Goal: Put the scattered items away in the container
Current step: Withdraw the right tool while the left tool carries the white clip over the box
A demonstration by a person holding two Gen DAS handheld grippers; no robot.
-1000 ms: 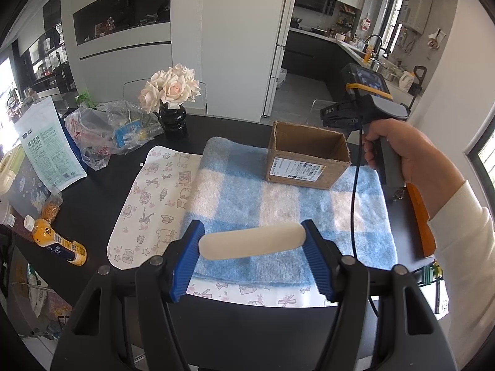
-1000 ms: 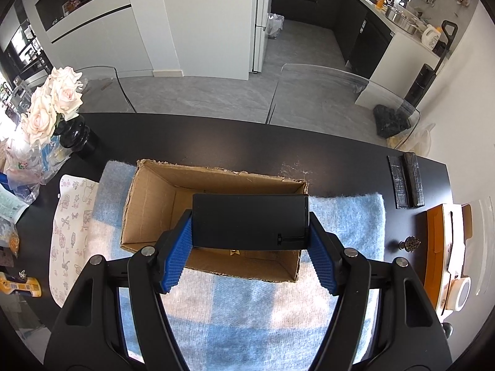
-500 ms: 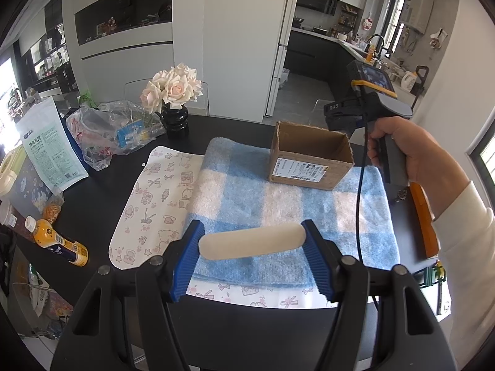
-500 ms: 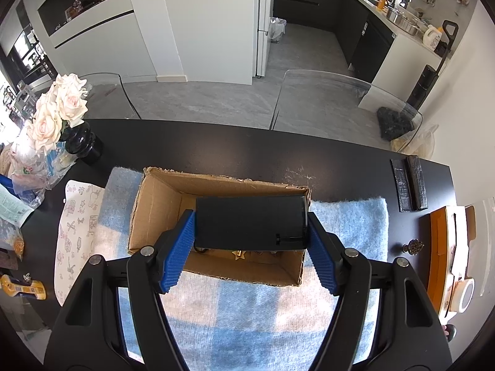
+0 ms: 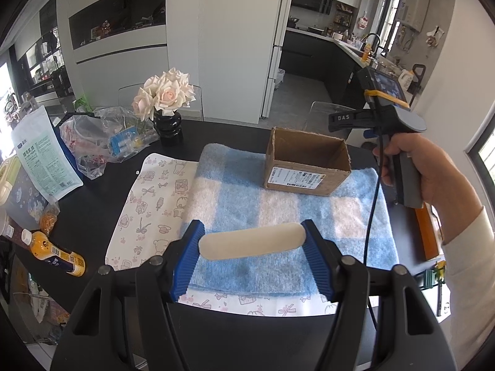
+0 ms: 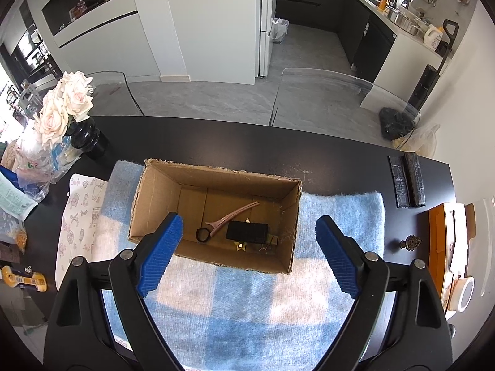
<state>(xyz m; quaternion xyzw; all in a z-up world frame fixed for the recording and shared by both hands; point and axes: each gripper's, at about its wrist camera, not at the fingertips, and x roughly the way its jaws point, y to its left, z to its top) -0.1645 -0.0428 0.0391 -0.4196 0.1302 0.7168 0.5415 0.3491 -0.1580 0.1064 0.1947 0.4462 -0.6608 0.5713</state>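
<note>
An open cardboard box point(image 6: 154, 198) point(image 5: 306, 182) stands on a blue-and-white checked towel point(image 6: 235, 303) point(image 5: 247, 204). On its floor lie a black rectangular block point(image 6: 247, 232), a pink hair clip point(image 6: 232, 216), a black ring point(image 6: 203, 234) and a small gold star point(image 6: 240, 245). My right gripper point(image 6: 247, 247) hovers above the box; its jaws are opening and nothing is between them. My left gripper point(image 5: 251, 241) is shut on a cream cylinder point(image 5: 251, 241) held crosswise over the towel's near part.
A black vase of pale roses point(image 5: 167, 102), a clear plastic bag point(image 5: 102, 136), a printed pouch point(image 5: 43, 157) and an orange bottle point(image 5: 57, 255) crowd the table's left side. A patterned mat point(image 5: 154, 204) lies under the towel. Orange box point(image 6: 445, 244) and black strips point(image 6: 406, 179) sit right.
The right gripper's jaws spread apart and the black block dropped from between them onto the box floor. The left gripper kept still with the cylinder.
</note>
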